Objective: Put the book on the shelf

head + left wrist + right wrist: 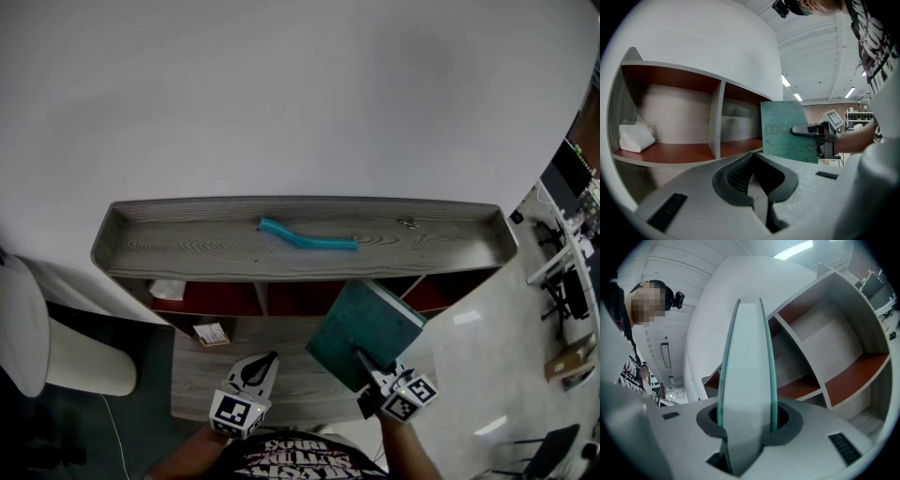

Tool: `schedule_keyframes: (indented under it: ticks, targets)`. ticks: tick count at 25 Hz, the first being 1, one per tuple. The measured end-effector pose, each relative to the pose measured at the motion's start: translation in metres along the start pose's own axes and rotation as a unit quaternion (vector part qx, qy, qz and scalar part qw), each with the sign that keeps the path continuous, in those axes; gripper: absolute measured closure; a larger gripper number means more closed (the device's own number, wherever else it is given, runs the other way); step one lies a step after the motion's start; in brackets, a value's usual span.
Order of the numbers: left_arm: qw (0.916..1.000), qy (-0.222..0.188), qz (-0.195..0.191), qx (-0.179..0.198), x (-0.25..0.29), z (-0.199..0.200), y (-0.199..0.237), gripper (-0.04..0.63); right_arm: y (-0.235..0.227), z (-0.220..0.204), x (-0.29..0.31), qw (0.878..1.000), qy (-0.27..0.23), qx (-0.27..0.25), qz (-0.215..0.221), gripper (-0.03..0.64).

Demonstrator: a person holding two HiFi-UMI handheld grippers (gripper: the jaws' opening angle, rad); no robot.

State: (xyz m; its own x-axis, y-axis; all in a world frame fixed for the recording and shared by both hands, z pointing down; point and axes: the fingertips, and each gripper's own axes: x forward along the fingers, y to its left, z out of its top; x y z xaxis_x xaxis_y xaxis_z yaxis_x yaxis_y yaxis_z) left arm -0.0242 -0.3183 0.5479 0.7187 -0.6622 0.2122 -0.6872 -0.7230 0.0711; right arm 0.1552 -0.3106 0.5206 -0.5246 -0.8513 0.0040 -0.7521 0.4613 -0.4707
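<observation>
A plain white wall (pixel 281 94) fills most of your view, with glossy pale floor (pixel 487 347) at the right. Against the wall stands the grey wood-grain shelf unit (pixel 187 248) with red-brown compartment floors. Your right gripper (pixel 361 358) pinches the teal hardcover book (pixel 361 328) between its fingers, tilted in front of the open compartments. Your left gripper (pixel 262 361) is empty, its fingers pressed together. A bent turquoise tube (pixel 305 237) lies on top. The book's cover shows faint letters beginning "DEAD"; a small printed card (pixel 211 333) is unreadable.
</observation>
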Motion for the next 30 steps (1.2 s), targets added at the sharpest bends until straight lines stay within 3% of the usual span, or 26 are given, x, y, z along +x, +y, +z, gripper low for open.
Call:
schedule_keyframes:
  ticks: [20,30]
  targets:
    - [0.9960,0.053,-0.072,-0.001,0.047,-0.056,-0.015,0.590,-0.008,0.000,0.040,0.997,-0.009,0.077,-0.018,0.456]
    - [0.9933,0.061,-0.095,-0.024,0.062,-0.066,-0.021,0.589,-0.006,-0.004,0.051,0.993,-0.017,0.114,-0.025,0.456]
